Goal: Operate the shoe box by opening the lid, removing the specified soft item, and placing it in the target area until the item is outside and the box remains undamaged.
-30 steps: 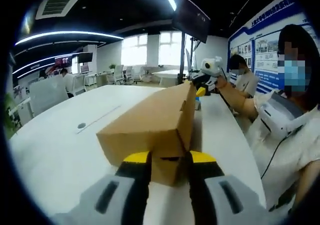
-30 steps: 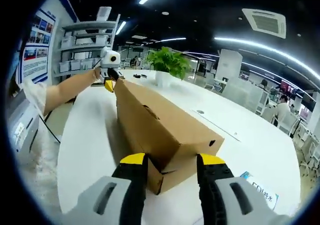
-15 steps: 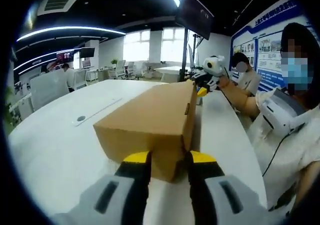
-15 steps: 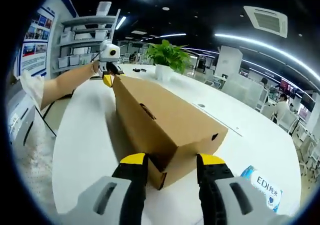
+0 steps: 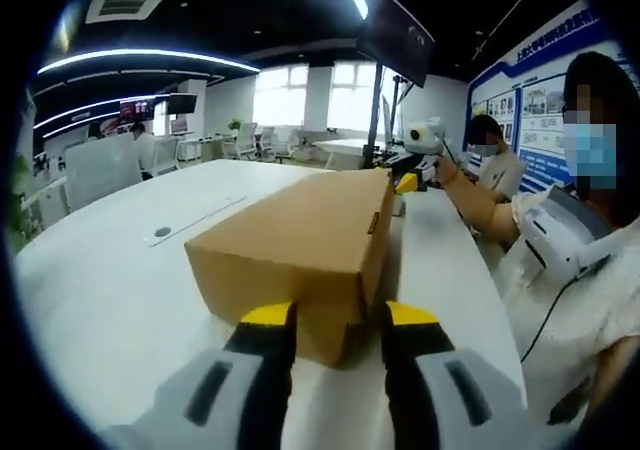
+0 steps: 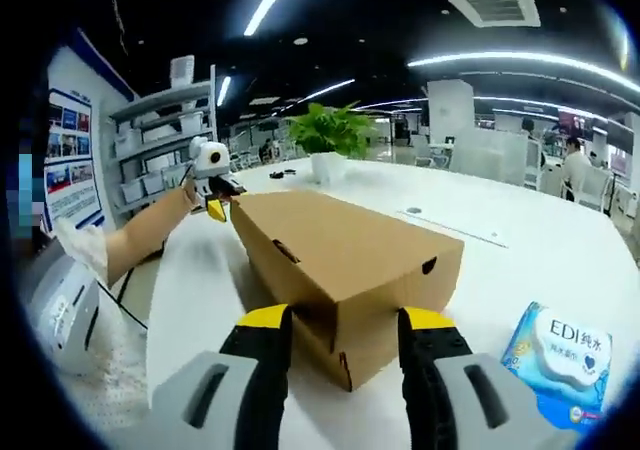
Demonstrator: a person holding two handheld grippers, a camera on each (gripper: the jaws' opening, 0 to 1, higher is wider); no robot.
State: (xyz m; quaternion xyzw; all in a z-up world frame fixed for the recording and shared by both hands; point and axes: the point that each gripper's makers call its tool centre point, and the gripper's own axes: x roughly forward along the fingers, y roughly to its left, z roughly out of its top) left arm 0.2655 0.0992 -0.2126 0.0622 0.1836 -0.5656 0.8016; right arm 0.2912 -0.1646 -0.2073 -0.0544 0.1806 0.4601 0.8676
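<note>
In the left gripper view, the left claw (image 5: 337, 322) sits at the near end of the shoe box (image 5: 300, 238), its two yellow-tipped jaws spread apart and straddling the lower corner of that end; the cardboard fills the gap between them, though whether the jaws press on it cannot be told. The box lies lengthwise on the white bench (image 5: 110, 300), lid closed, running away from the claw toward the far edge. At its far end the right claw (image 5: 405, 181) touches the box's top corner, held by a person's arm (image 5: 478, 198).

In the right gripper view, the right claw (image 6: 338, 325) stands likewise released, jaws either side of the box's (image 6: 345, 255) near bottom corner. The left claw (image 6: 214, 208) meets the box's far end. A blue tissue pack (image 6: 560, 358) lies on the bench (image 6: 520, 255) just right of the claw, near the edge. A potted plant (image 6: 330, 138) stands beyond the box.
</note>
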